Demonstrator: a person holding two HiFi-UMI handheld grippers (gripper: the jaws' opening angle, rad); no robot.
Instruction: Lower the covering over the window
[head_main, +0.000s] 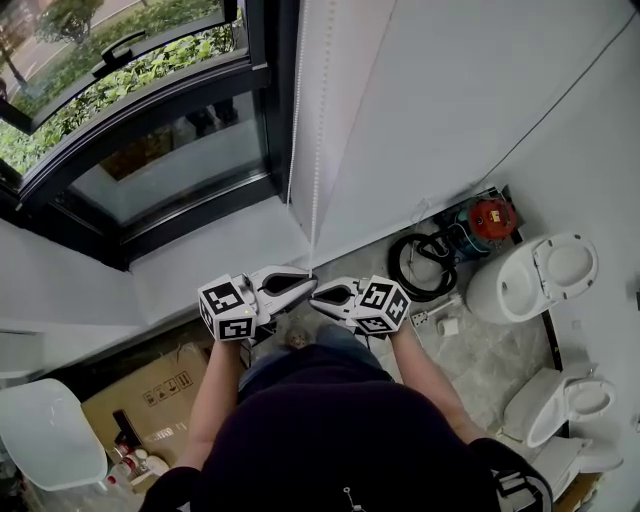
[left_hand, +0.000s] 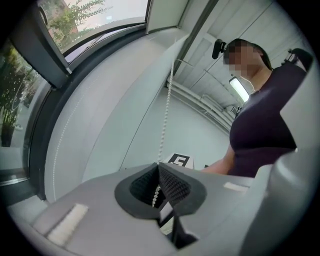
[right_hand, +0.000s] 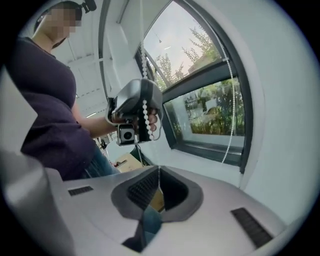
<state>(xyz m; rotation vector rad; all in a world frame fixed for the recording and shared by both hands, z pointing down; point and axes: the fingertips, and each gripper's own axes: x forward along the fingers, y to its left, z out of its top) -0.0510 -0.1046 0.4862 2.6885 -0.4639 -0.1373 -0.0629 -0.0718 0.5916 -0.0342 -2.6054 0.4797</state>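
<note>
- We are at the gripping step: the pull has not begun, judging by the window (head_main: 150, 150), whose glass is bare in the head view.
- The covering itself shows in no view; we take it to be rolled up above the frames.
- Its chain (left_hand: 165, 115) hangs down the white wall (head_main: 450, 100) just beside the window's right edge, and both grippers meet at its lower end.
- The left gripper (left_hand: 159, 167) is clamped on the chain. Its jaws are together, with beads showing between the pads and the strand rising taut-looking above them.
- The right gripper (right_hand: 159, 171) has its jaws pressed together too, tip to tip with the left one. We see no bead between its pads, so we read it as closed and empty.
- A second strand (right_hand: 230, 125) runs along the window frame, apart from the held one. We cannot tell from here which strand lowers the covering.
- Next, we judge, comes a steady downward pull with the left gripper, kept in line with the chain so the beads do not slip from the pads.
- The right gripper would then need to open and take the chain higher up, so the two can pull hand over hand.
- If the covering does not come down, the other strand is the one to try.
</note>
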